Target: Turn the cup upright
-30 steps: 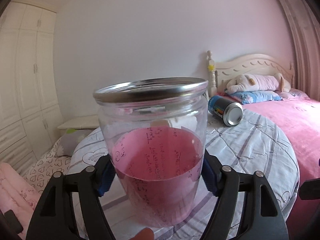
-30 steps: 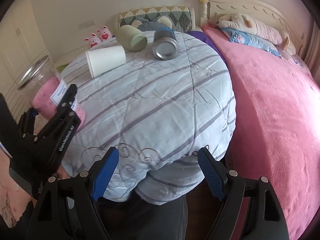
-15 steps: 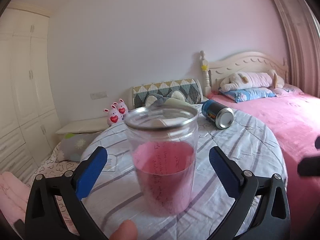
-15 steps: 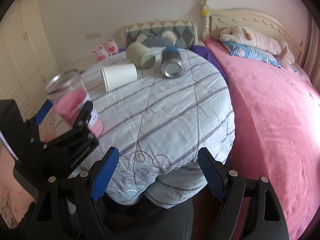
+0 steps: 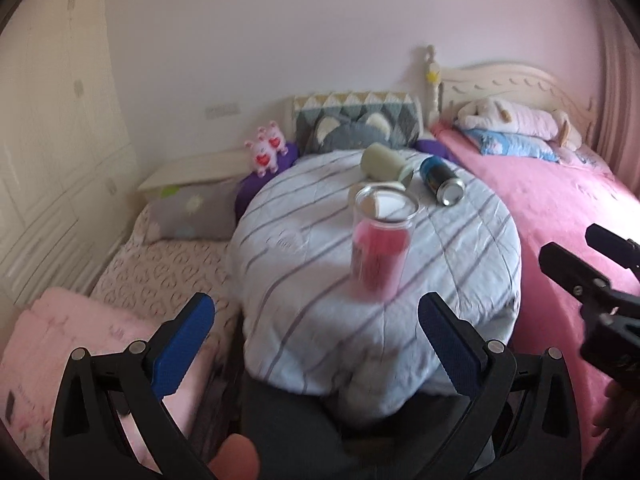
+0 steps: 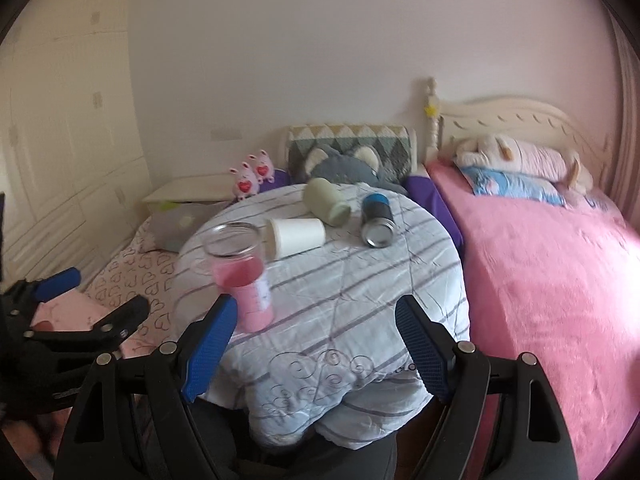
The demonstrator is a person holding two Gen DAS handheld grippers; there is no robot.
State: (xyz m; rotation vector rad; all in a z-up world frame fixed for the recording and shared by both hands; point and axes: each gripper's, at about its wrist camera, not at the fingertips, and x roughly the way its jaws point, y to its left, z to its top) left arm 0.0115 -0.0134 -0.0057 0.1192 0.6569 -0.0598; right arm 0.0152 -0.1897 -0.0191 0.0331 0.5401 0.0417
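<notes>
A clear cup with a metal rim and pink paper inside (image 5: 380, 240) (image 6: 240, 276) stands upright on the round table covered by a striped quilt (image 5: 312, 272) (image 6: 360, 280). My left gripper (image 5: 316, 340) is open and empty, pulled back from the cup near the table's front edge. My right gripper (image 6: 316, 344) is open and empty, below the table's front edge. A white paper cup (image 6: 296, 236), a green cup (image 6: 326, 202) (image 5: 384, 160) and a blue metal cup (image 6: 376, 220) (image 5: 442, 180) lie on their sides at the back.
A pink bed (image 6: 552, 280) with plush toys and a pillow is at the right. A low bed with heart-print sheet (image 5: 160, 264) is at the left, white wardrobes (image 5: 48, 120) beyond. A cushion and two small pink toys (image 5: 268, 148) are behind the table.
My left gripper let go of the clear cup, leaving it upright on the table, opened and drew back. My right gripper rose and tilted up slightly.
</notes>
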